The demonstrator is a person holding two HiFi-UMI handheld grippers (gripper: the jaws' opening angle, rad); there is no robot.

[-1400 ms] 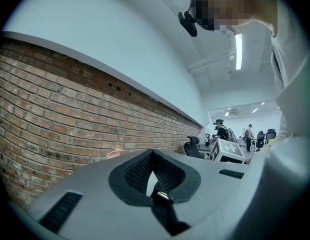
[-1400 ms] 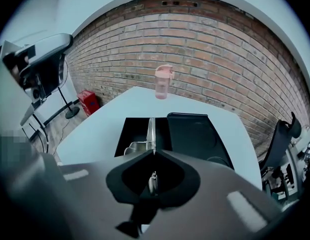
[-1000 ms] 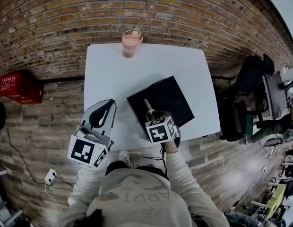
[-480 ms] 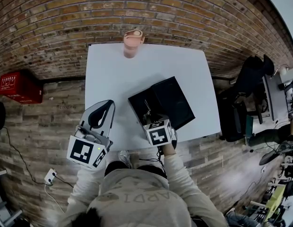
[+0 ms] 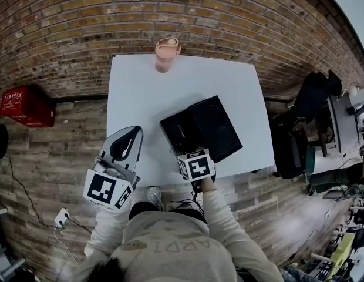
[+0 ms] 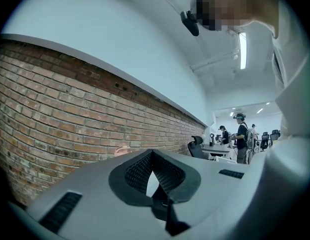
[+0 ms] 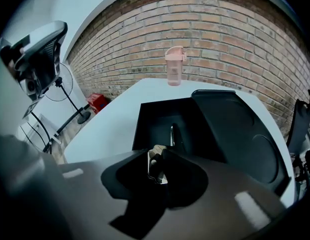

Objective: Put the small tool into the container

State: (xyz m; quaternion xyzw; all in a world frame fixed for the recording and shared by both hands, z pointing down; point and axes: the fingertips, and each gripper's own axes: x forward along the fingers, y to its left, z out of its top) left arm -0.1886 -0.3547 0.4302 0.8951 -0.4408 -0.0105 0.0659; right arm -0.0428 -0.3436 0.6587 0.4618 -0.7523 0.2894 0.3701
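The right tool (image 7: 156, 164) sits at the near edge of the tabletop (image 5: 147, 93), pointed forward and down into the open black container (image 7: 145, 124). The person's right arm (image 5: 220, 216) reaches straight out from the body to it, and the marker cube faces up at the head view. Its jaws are opening. The pale handle of the small tool (image 7: 172, 134) lies in the gap between them, and the pads no longer look pressed on it. The metal shaft runs ahead of the jaws along the container's floor, so the small tool is inside the container, at its near end. The lid (image 7: 235, 129) lies folded open to the right.

The left tool (image 6: 152, 156) is held low at the tabletop's near left corner, with the left arm bent and tucked close to the body. It tilts upward toward the brick wall (image 6: 70, 109). Its fingertips meet and hold nothing.

A pink bottle (image 5: 165, 54) stands upright at the far edge of the tabletop, well apart from the container.
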